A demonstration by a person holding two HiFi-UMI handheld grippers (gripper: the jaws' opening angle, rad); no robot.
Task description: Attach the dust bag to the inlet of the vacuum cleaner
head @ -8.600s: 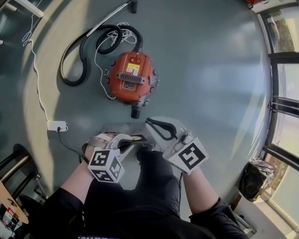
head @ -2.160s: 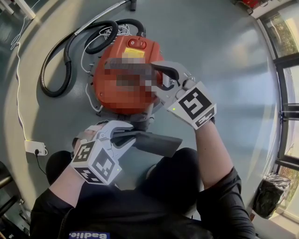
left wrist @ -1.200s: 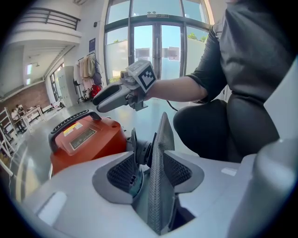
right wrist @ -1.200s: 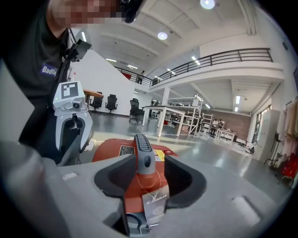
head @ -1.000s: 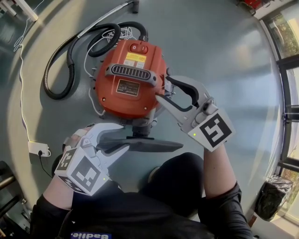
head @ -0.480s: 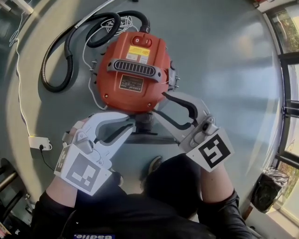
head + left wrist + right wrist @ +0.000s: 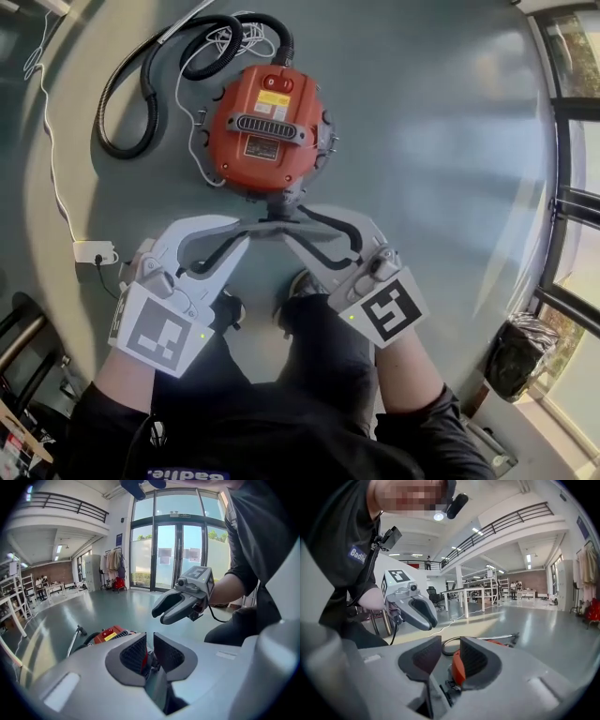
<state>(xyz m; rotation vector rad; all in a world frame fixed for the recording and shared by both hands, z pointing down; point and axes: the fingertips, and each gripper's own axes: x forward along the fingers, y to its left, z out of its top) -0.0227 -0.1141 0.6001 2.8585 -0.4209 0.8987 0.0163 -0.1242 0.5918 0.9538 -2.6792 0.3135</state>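
The orange vacuum cleaner [image 7: 265, 141] stands on the grey floor, its inlet [image 7: 281, 199] facing me. Just below the inlet a thin dark strip [image 7: 274, 222], apparently the dust bag's edge, shows between the gripper tips; the rest is hidden. My left gripper [image 7: 242, 230] and right gripper [image 7: 298, 220] hover above it, tips almost meeting. Both sets of jaws have just been closing, the left to a narrow gap, the right wider, and nothing is between them. Through the right gripper [image 7: 450, 660] gap I see the orange body [image 7: 457, 667]. The left gripper [image 7: 150, 656] faces the right gripper [image 7: 161, 613].
A black hose [image 7: 141, 94] and white cable [image 7: 202, 112] curl behind the vacuum. A white power strip [image 7: 94, 251] lies on the floor at left. A black bag [image 7: 511, 356] sits by the glass doors at right. My shoes [image 7: 300, 281] are under the grippers.
Both grippers have risen and drawn back from the vacuum, which now looks smaller and farther away. Their jaws stand narrower, and the tips have come together over the bag.
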